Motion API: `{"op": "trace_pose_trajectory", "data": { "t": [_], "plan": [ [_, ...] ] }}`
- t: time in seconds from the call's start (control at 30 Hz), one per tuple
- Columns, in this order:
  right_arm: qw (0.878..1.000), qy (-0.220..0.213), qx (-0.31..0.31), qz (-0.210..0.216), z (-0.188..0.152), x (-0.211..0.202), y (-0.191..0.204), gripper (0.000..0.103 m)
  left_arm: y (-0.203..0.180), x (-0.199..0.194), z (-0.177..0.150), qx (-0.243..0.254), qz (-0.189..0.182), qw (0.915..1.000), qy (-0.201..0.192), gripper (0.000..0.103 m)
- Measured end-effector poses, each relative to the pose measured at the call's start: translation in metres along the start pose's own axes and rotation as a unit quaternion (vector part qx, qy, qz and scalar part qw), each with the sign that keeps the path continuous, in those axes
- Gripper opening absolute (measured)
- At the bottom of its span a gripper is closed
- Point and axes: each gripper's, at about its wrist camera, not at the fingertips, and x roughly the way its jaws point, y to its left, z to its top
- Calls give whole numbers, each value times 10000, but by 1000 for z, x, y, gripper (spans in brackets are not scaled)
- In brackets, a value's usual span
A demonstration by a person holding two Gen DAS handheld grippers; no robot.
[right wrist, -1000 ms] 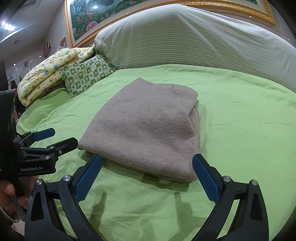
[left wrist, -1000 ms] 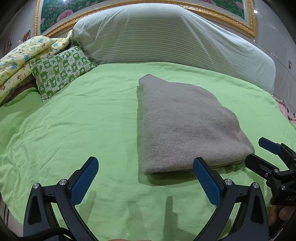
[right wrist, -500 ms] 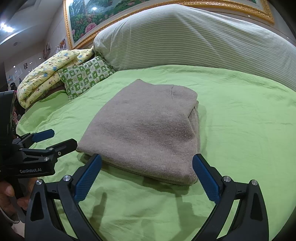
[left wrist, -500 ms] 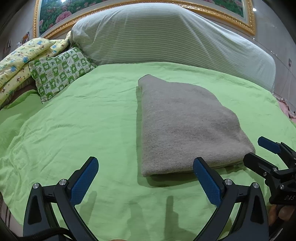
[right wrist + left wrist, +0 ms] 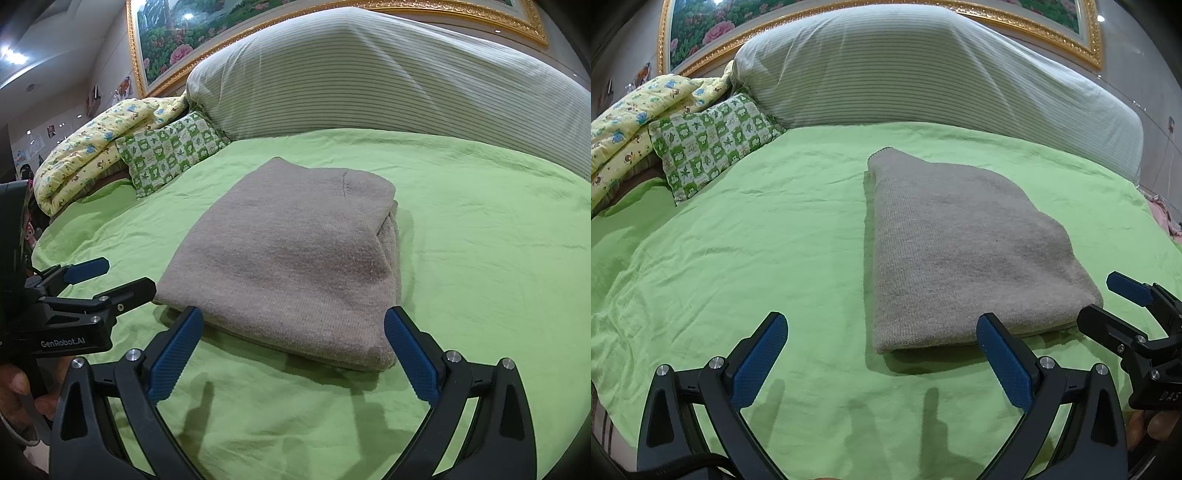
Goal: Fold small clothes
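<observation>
A grey-brown knitted garment lies folded in a thick rectangle on the green bed sheet; it also shows in the right wrist view. My left gripper is open and empty, just short of the garment's near left corner. My right gripper is open and empty, its fingers on either side of the garment's near edge without closing on it. Each gripper shows in the other's view: the right one at the garment's near right corner, the left one at its near left corner.
A large striped pillow lies along the head of the bed. A green-and-white checked cushion and a yellow patterned quilt are at the far left. A gold-framed painting hangs behind.
Both grippers have crept slightly forward toward the folded garment; both stay open. The garment has not moved.
</observation>
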Motion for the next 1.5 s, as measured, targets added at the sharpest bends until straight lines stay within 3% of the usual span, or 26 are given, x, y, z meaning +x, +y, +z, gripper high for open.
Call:
{"op": "trace_pose_trajectory", "data": {
  "t": [1.5],
  "plan": [
    [9998,-154,-28,76,14,-8,0,99,0,-9,11,109,-81,9998,-166,102]
  ]
}}
